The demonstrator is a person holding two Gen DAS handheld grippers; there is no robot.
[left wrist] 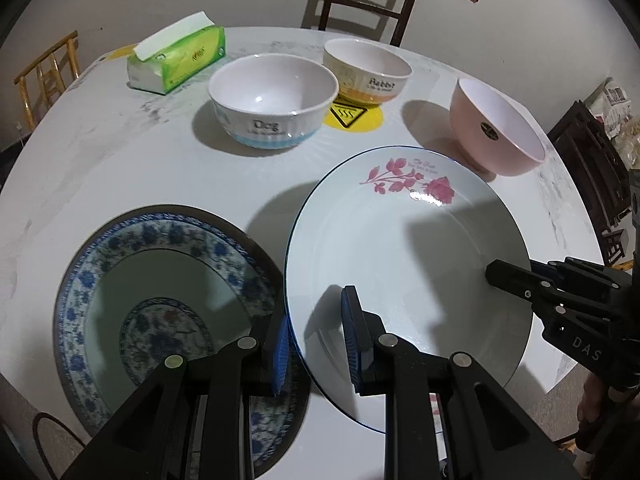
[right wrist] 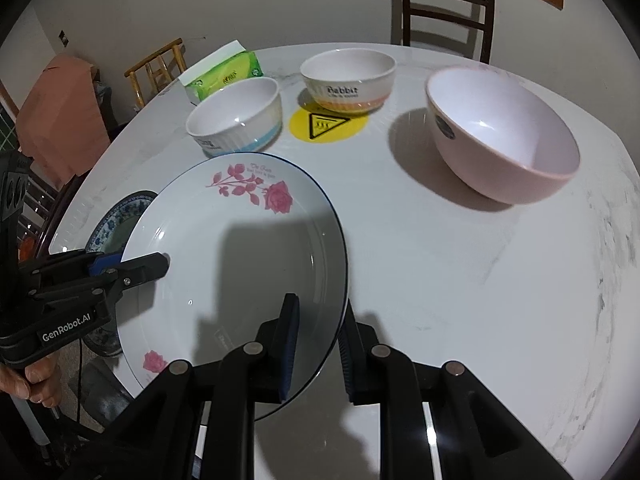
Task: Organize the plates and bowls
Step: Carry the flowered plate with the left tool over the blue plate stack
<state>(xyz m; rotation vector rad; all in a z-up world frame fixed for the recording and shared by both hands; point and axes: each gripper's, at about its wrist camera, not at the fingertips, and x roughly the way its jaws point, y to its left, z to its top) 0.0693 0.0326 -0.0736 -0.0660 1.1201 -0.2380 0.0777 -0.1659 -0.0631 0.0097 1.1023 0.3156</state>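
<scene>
The rose plate (left wrist: 400, 264) hangs tilted above the worktop (left wrist: 160, 168), pinched at opposite rims by both tools: the left hand-held gripper (left wrist: 316, 344) clamps its left edge, the right hand-held gripper (right wrist: 318, 354) its right edge. A blue plate (left wrist: 160, 300) lies beside and partly under it. Three bowls stand beyond: Dog bowl (left wrist: 274, 100), Rabbit bowl (left wrist: 366, 70), pink bowl (left wrist: 496, 128).

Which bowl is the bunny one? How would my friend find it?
Look at the far side of the round white table, near the dark chair. The bunny bowl sits just behind the yellow warning sticker. Only it has an orange band and the word "Rabbit".
</scene>
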